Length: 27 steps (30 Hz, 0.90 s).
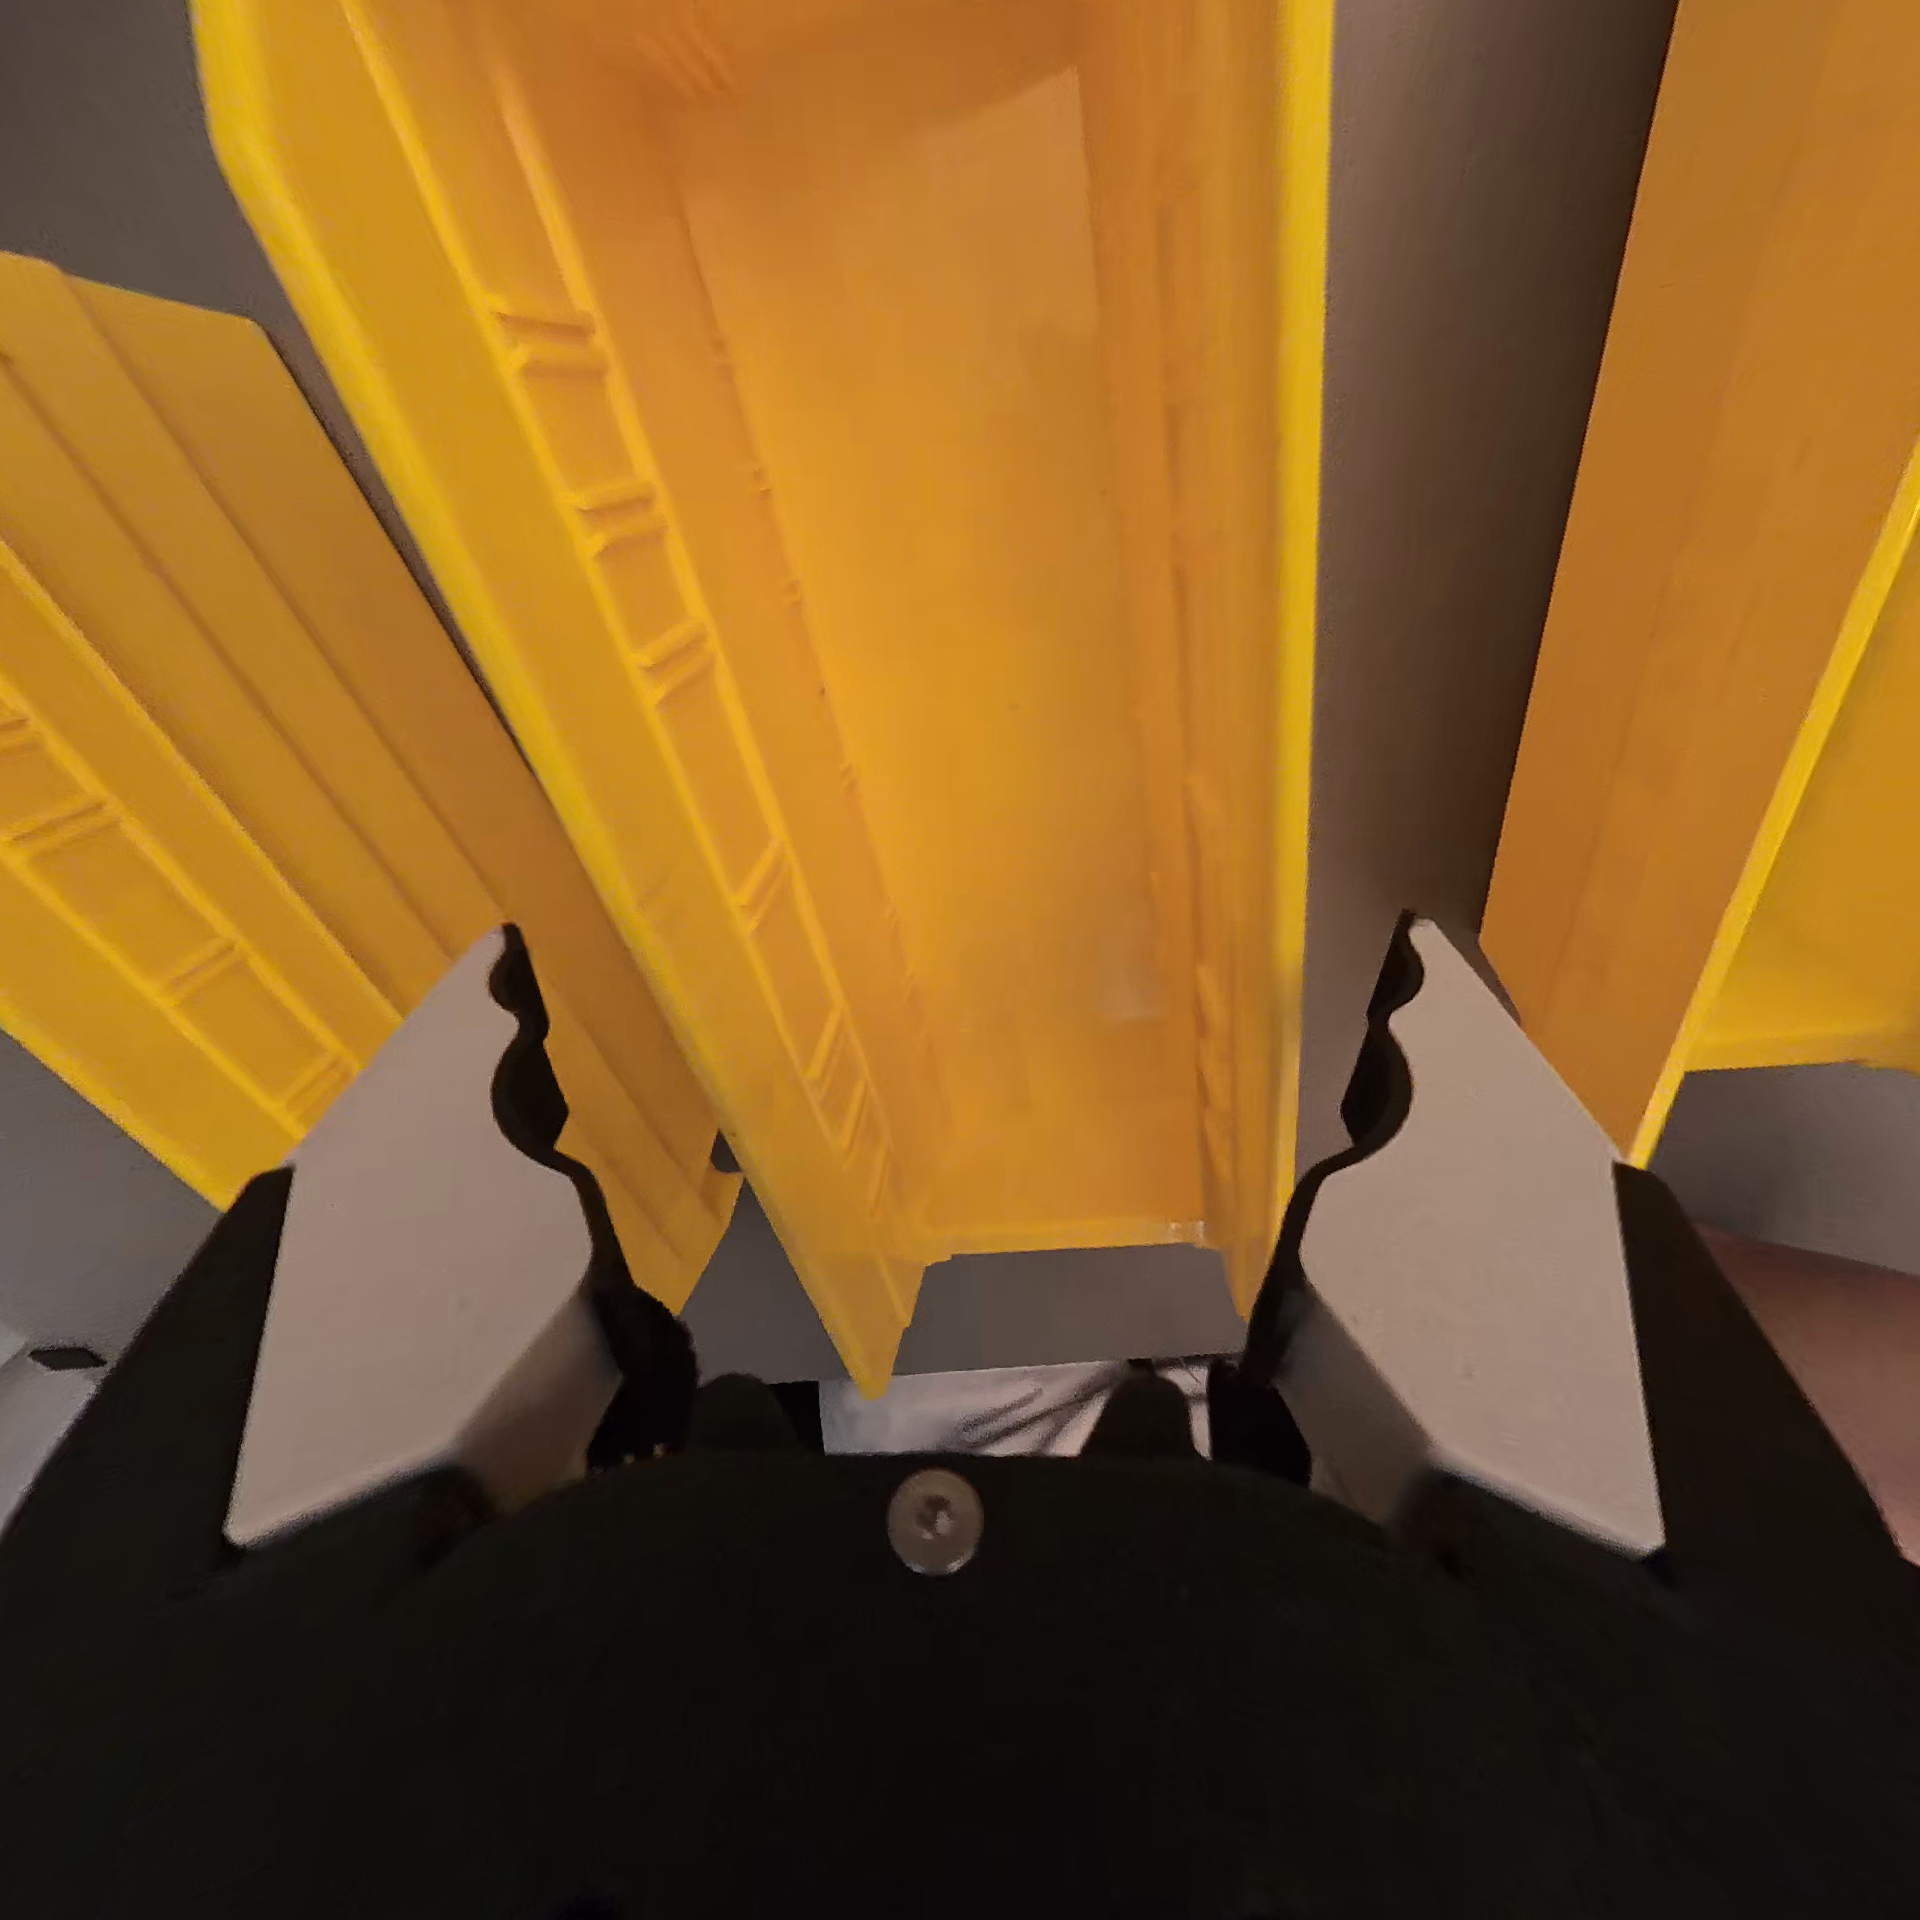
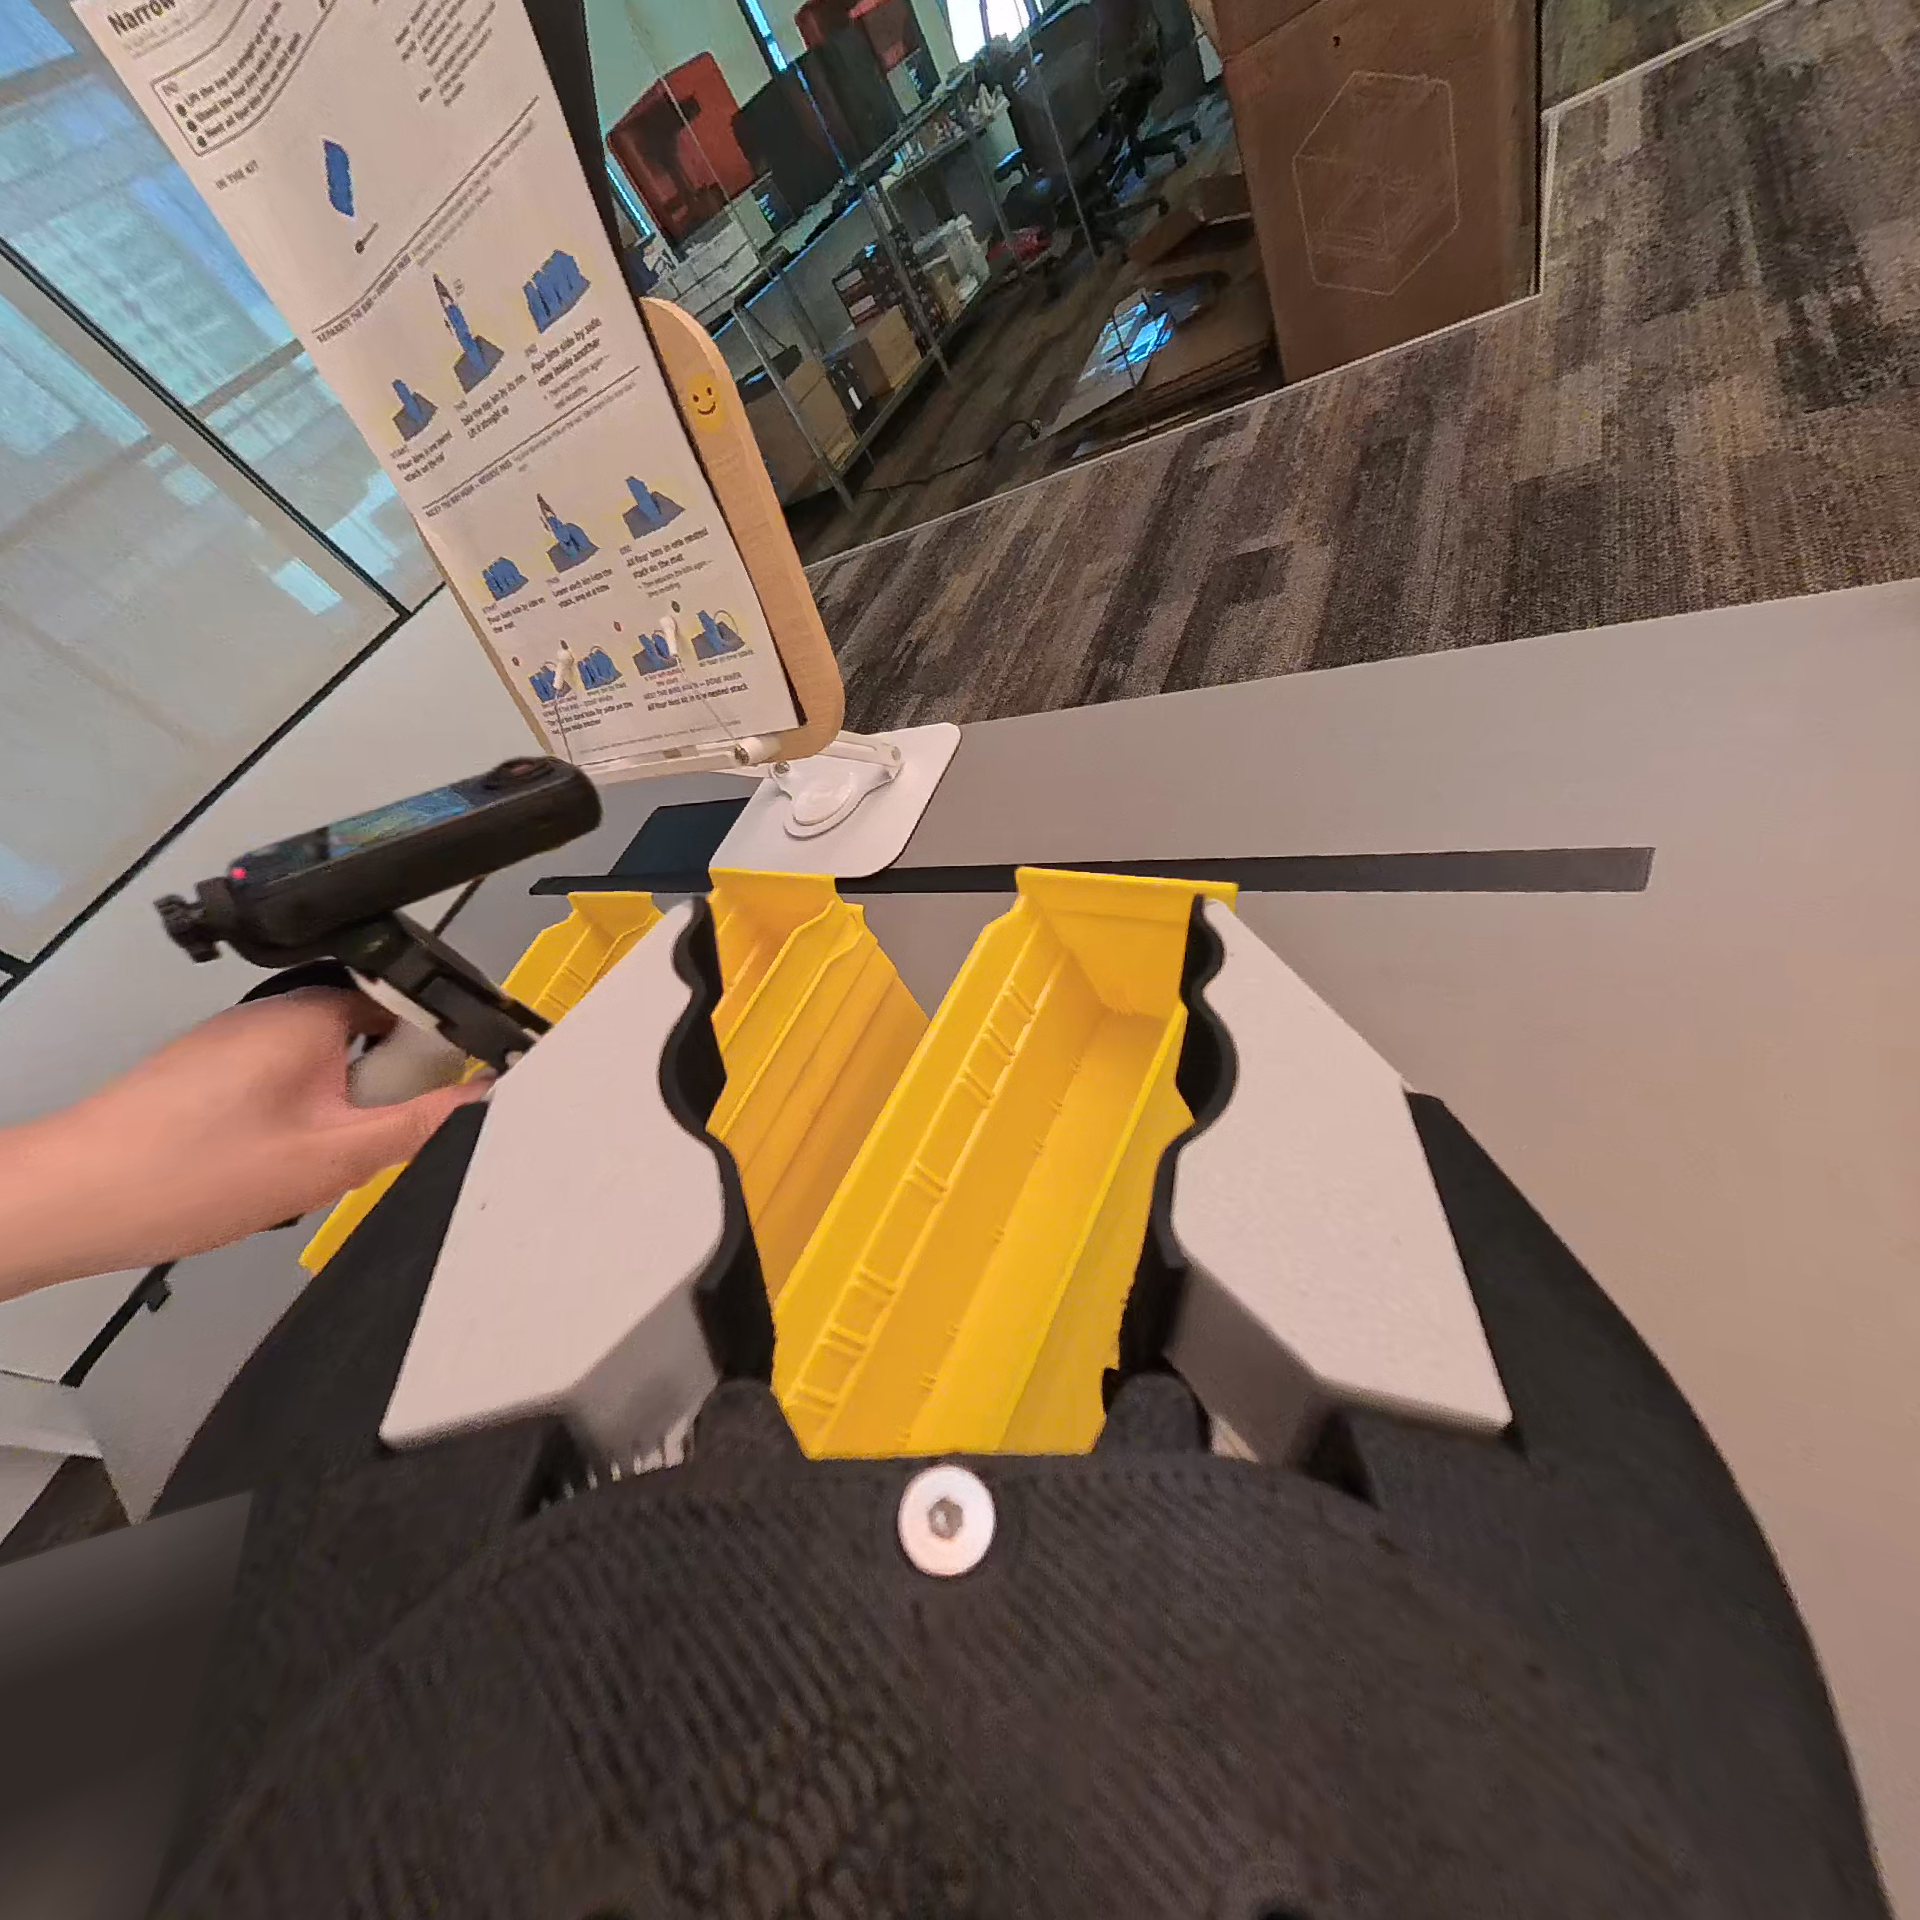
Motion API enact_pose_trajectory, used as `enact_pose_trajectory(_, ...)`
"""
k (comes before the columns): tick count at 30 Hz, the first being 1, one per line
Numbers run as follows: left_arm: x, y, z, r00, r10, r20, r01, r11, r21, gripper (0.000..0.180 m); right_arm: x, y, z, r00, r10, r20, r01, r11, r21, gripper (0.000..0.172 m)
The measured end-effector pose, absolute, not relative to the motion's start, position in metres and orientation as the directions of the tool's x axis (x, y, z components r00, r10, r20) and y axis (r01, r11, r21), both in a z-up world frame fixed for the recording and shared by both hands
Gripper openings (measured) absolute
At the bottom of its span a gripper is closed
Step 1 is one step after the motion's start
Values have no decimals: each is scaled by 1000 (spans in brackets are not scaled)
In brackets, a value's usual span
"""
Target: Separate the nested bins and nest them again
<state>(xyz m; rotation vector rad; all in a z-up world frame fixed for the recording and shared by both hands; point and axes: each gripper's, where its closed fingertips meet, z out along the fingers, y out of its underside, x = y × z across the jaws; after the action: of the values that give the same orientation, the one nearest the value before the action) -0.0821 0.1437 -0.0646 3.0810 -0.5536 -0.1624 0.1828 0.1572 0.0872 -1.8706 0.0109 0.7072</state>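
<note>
So the splitting-up half looks basically done. The long narrow yellow plastic bins are laid out side by side on the grey tabletop (image 2: 1558, 748), none sitting inside another as far as I can see. The right wrist view shows three: one on the right (image 2: 997, 1195), a middle one (image 2: 800, 997) and one further left (image 2: 582, 935) that's partly behind the person's hand (image 2: 239, 1132). The left wrist view shows three bins too, but I can't match them up with the others for sure, so I won't swear to the total.

Right gripper (image 2: 951, 997): its jaws are spread and the right-hand bin runs up between them. The right pad (image 2: 1210, 1049) looks to be against that bin's side wall, but the left pad (image 2: 691, 1039) stands clear, over the gap toward the middle bin. That's straddling, not holding.

Left gripper (image 1: 961, 1039): spread wide around another yellow bin (image 1: 935, 675), with a gap on both sides, so nothing's clamped there either. There's a neighbour bin on each side – one left (image 1: 208, 727), one right (image 1: 1662, 623).

What's left, I reckon, is the whole re-nesting part: pick a bin, drop it into the next, repeat. The printed instruction sheet on its white stand (image 2: 821, 790) sits behind a black tape line (image 2: 1351, 868) at the back
</note>
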Motion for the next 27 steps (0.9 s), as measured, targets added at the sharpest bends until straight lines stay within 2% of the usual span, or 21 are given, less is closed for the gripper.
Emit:
enact_pose_trajectory(6, -86, 135, -83, 931, -345, -118, -338, -938, 75, 148, 179, 155, 88, 820, 325, -471, -321, -419, -849, 89)
enact_pose_trajectory(12, -85, 133, -82, 925, -364, -110, -354, -930, 102, 132, 181, 155, 86, 815, 324, -481, -328, -426, -843, 89)
enact_pose_trajectory(27, -92, 132, -75, 911, -396, -112, -377, -913, 157, 120, 177, 155, 85, 817, 328, -475, -313, -439, -842, 89)
